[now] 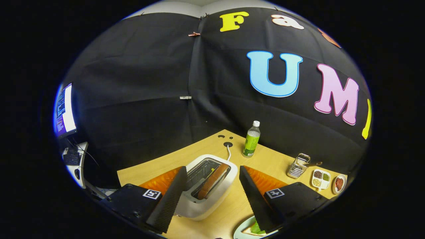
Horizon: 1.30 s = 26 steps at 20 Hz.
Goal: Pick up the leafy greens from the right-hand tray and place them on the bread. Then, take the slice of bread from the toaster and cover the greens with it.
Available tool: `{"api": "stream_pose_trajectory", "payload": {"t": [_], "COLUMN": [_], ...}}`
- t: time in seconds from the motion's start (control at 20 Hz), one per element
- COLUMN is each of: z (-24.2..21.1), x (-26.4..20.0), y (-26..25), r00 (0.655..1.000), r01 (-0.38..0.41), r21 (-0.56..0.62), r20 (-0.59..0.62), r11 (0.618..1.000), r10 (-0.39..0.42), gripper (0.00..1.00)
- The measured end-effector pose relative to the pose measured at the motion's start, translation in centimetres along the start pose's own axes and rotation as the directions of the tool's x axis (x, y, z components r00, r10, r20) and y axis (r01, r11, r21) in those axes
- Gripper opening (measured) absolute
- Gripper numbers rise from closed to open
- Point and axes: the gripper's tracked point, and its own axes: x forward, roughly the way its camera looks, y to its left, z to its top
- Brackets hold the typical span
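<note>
One gripper (211, 186), two fingers spread wide apart, nothing between the pads; a square coded marker on each finger base.

Landmark: the white toaster (207, 187), one unit, two slots, standing on the table between and just ahead of the fingers. One slice of bread (213, 181) stands on edge in the slot on the bottle's side, brown crust up; the other slot looks empty, wire cage visible. A white cord (228, 152) runs from the toaster's far end to a round grommet in the tabletop.

Nearest, on the near side of the toaster under the right finger: one pale plate (241, 229), cut off, carrying the leafy greens (255, 228) on a bread slice (249, 233) of which only a corner shows. The finger hides most of both.

Right of the toaster, farther out: one wire basket (298, 165), contents hard to make out; one small white divided dish (320, 179) with four compartments of small foods; one small round dish (339, 183) with something reddish, too small to identify.

Beyond the toaster: one bottle (251, 139), green drink, white cap, upright, near the table's back corner.

Surface: light wood table (265, 159). Black cloth walls (139, 99) meet behind it, pinned by clips. Far left of the toaster, off the table: one lit monitor (64, 111), partly cut off, and a keyboard (71, 158) below it.
</note>
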Motion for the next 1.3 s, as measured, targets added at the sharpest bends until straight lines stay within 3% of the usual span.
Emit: {"api": "stream_pose_trajectory", "payload": {"t": [0.4, 0.6, 0.95, 1.05, 1.3], "z": [-4.0, -4.2, -4.3, -4.4, -2.9], "x": [4.9, 5.6, 5.7, 5.5, 4.4], "y": [-0.2, -0.5, 0.1, 0.3, 0.3], "r00": [0.993, 0.992, 0.990, 0.988, 0.989], "r01": [0.051, 0.070, 0.065, 0.067, 0.044], "r21": [0.056, 0.057, 0.082, 0.115, 0.178], "r20": [-0.107, -0.107, -0.127, -0.143, -0.149], "r11": [0.997, 0.996, 0.994, 0.991, 0.983], "r10": [-0.045, -0.063, -0.054, -0.050, -0.017], "gripper": [0.97, 0.79, 0.27, 0.19, 0.13]}}
